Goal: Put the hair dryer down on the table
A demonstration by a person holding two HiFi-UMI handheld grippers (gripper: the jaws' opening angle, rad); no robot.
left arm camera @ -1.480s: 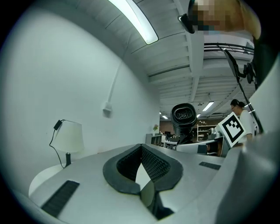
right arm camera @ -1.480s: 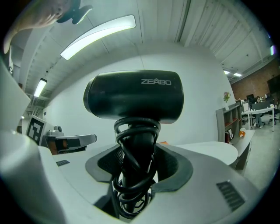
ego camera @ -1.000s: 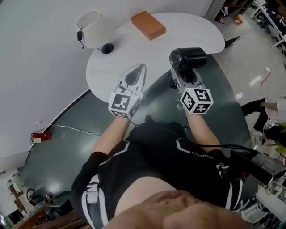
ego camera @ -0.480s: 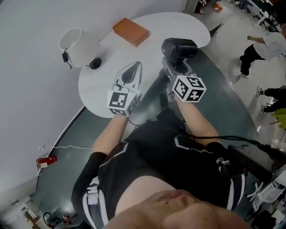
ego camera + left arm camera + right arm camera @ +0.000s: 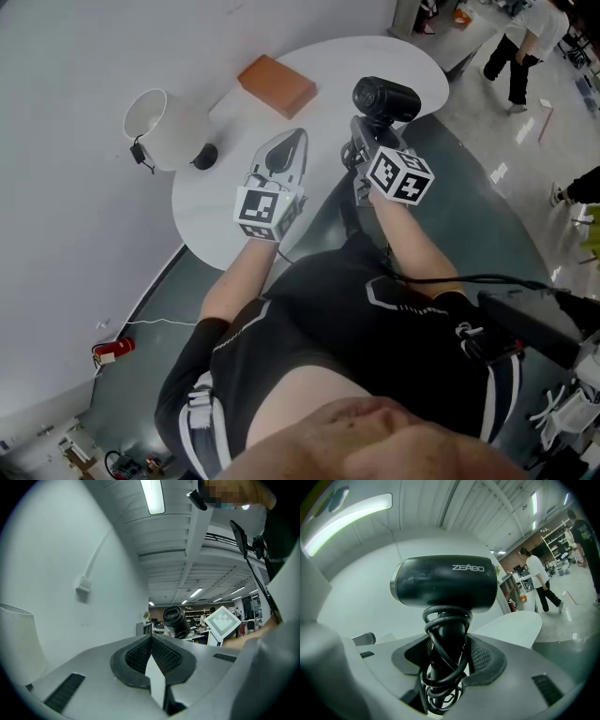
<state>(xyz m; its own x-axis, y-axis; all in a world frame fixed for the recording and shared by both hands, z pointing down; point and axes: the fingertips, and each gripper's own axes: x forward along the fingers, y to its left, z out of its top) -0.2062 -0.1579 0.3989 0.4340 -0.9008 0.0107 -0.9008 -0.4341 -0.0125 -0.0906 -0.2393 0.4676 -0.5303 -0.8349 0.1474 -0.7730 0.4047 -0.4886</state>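
Observation:
The black hair dryer [image 5: 384, 97] stands upright in my right gripper [image 5: 367, 139], which is shut on its handle. In the right gripper view the barrel [image 5: 445, 581] lies crosswise above the jaws. The black cord is wound round the handle [image 5: 444, 641] between the pads. The dryer hangs over the near right edge of the white round table [image 5: 375, 56]. My left gripper [image 5: 289, 142] is shut on nothing and reaches over the table's near edge, left of the dryer. From the left gripper view the dryer [image 5: 176, 620] shows beyond the closed jaws.
An orange-brown block [image 5: 277, 84] lies at the table's far middle. A white lampshade-like cylinder [image 5: 161, 116] and a small black object [image 5: 204, 156] sit at its left. A grey wall runs behind the table. People walk on the floor at far right [image 5: 520, 42].
Both grippers have moved on over the table's near edge. The right gripper has rolled a little with the dryer still in it. The head view has swung, and the people at the far right have moved.

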